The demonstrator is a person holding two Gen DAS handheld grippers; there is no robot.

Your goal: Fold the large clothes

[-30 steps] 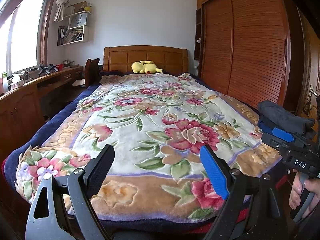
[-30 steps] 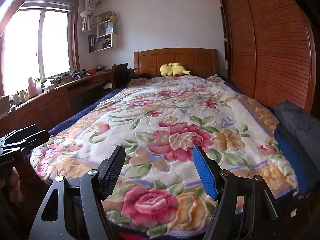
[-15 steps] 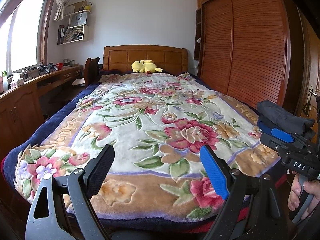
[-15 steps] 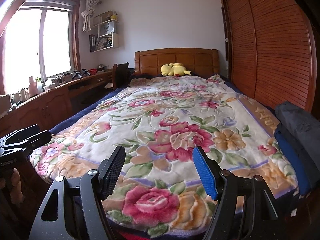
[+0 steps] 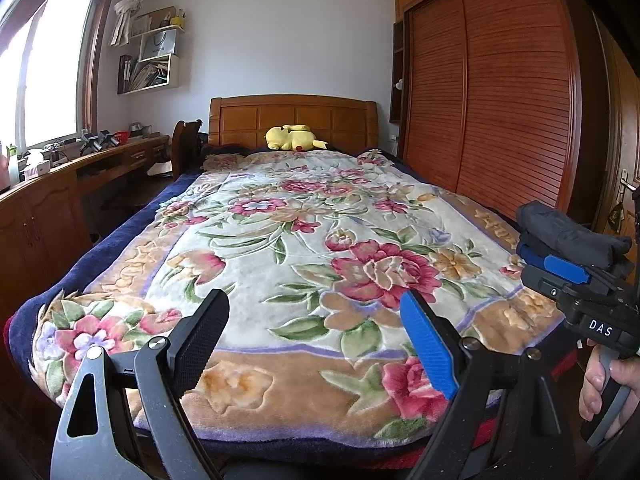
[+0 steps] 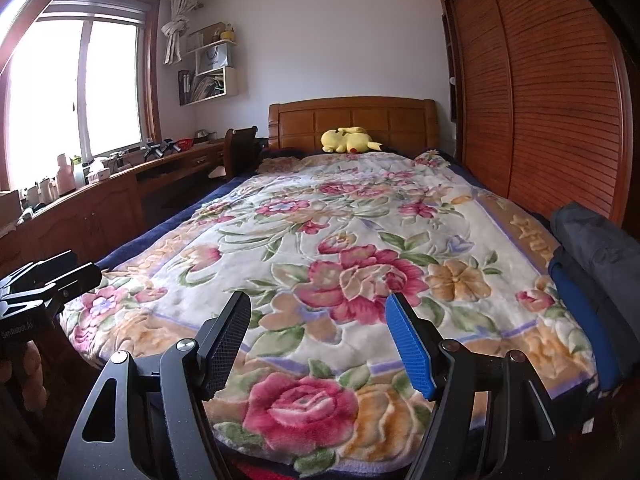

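Almost no change over the last second: both views hold the same framing of the bed (image 5: 80,264), only a slight drift, and the stack of clothes (image 6: 592,264) sits where it did, so nothing about the fold has advanced. Left to right: left tool (image 5: 312,340) low centre in its own view, jaws wide apart, empty, aimed over the foot of the floral blanket (image 5: 304,248). Right tool (image 6: 318,340) likewise spread and empty; in the left view it shows at the right edge, gripped by a hand (image 5: 604,384). The clothes are a dark grey piece on top of a blue one, folded or bundled, at the right edge of the frame on the bed's right side near the foot, just beside the right tool and touching neither. Can't tell whether that is a finished stack or a pile waiting to be folded; the scene fits both. Open room: the whole blanket surface is flat and free up to the yellow plush toy (image 5: 294,138) by the headboard. Limits: bench (image 6: 120,188) along the left, wardrobe (image 5: 500,100) close on the right, bed's foot edge directly under both tools.
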